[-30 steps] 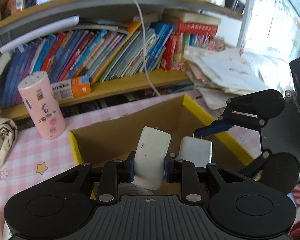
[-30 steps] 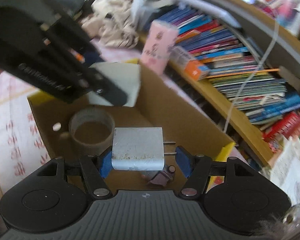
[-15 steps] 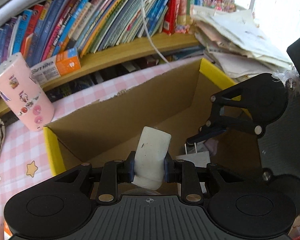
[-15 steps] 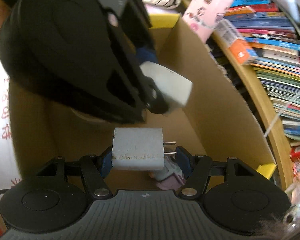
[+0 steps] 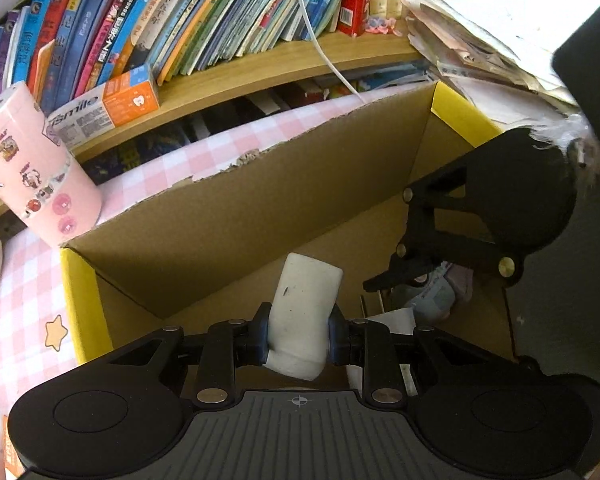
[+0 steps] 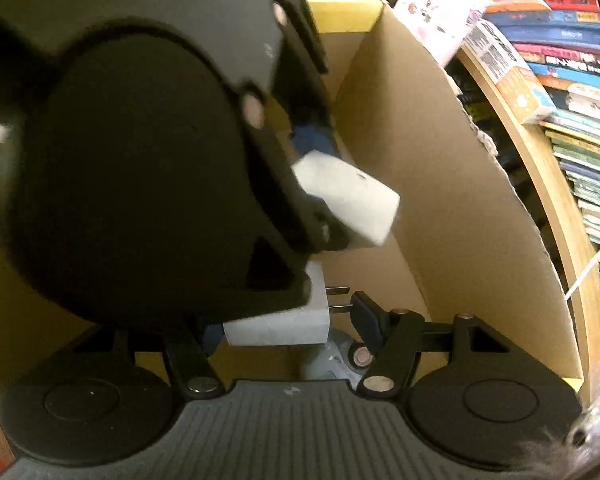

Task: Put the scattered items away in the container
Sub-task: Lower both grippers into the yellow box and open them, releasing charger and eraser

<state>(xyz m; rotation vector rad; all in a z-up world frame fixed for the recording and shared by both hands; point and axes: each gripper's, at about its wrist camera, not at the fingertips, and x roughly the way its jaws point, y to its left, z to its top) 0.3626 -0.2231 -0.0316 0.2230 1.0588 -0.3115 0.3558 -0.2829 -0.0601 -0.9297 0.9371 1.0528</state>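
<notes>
A wooden bookshelf [image 5: 284, 60] packed with slanting colourful books runs behind the pink checked table [image 5: 24, 288], where an open brown cardboard box with yellow outer walls [image 5: 260, 208] stands beside a pink stickered cylinder [image 5: 32, 168]. Both grippers reach down into the box: the left gripper [image 5: 298, 338] has its fingers clamped tight on a white rounded block [image 5: 302, 312], and the right gripper [image 6: 288, 320], fingers partway apart, pinches a white two-pronged plug adapter [image 6: 292, 320] above the box floor
</notes>
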